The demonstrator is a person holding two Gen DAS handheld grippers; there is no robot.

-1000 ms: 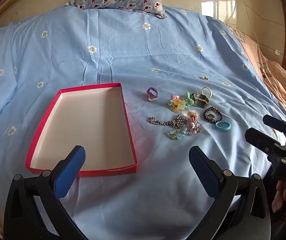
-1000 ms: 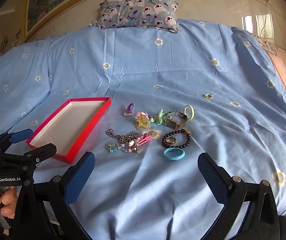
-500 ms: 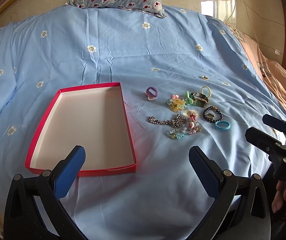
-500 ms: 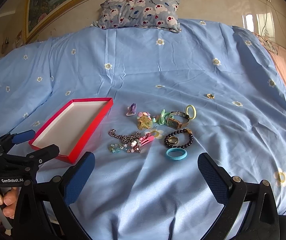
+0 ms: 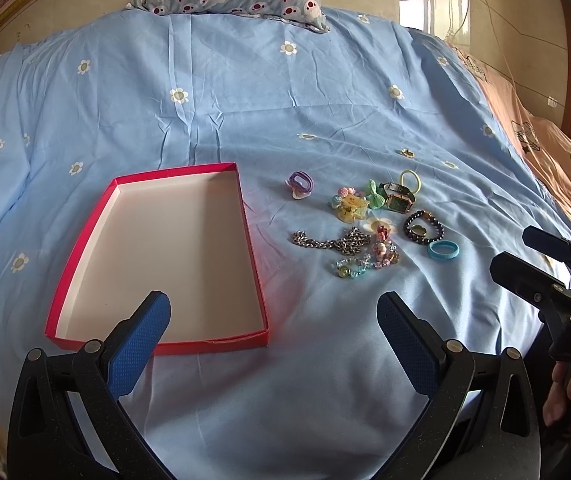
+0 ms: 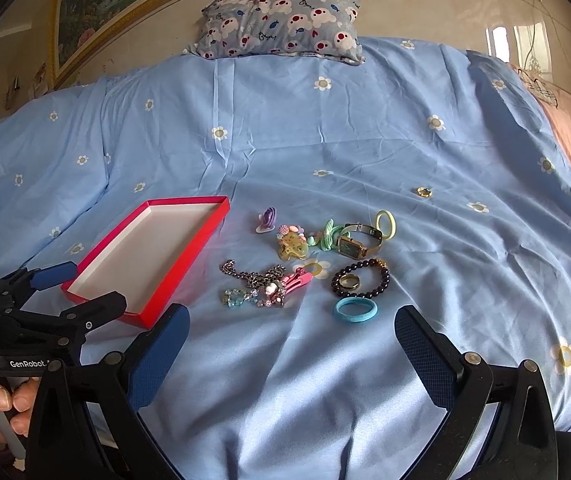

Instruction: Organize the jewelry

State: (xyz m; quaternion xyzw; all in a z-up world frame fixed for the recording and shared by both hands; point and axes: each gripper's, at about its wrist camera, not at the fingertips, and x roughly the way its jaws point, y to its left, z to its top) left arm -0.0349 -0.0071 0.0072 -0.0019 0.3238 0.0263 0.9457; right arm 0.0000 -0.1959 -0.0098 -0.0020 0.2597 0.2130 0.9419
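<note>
A shallow red box with a white inside lies empty on the blue bedsheet, also in the right wrist view. Right of it lies a cluster of jewelry: a silver chain, a dark bead bracelet, a blue ring band, a watch, a purple clip and a yellow hair tie. A gold ring lies apart, farther back. My left gripper is open and empty near the box's front edge. My right gripper is open and empty, just short of the blue band.
A patterned pillow lies at the head of the bed by the wall. An orange blanket covers the bed's right side. A framed picture hangs at the back left. The sheet is wrinkled.
Both grippers have drifted slightly; the view has shifted a little, with the jewelry and box sitting a touch higher in frame. Nothing was picked up or moved.
</note>
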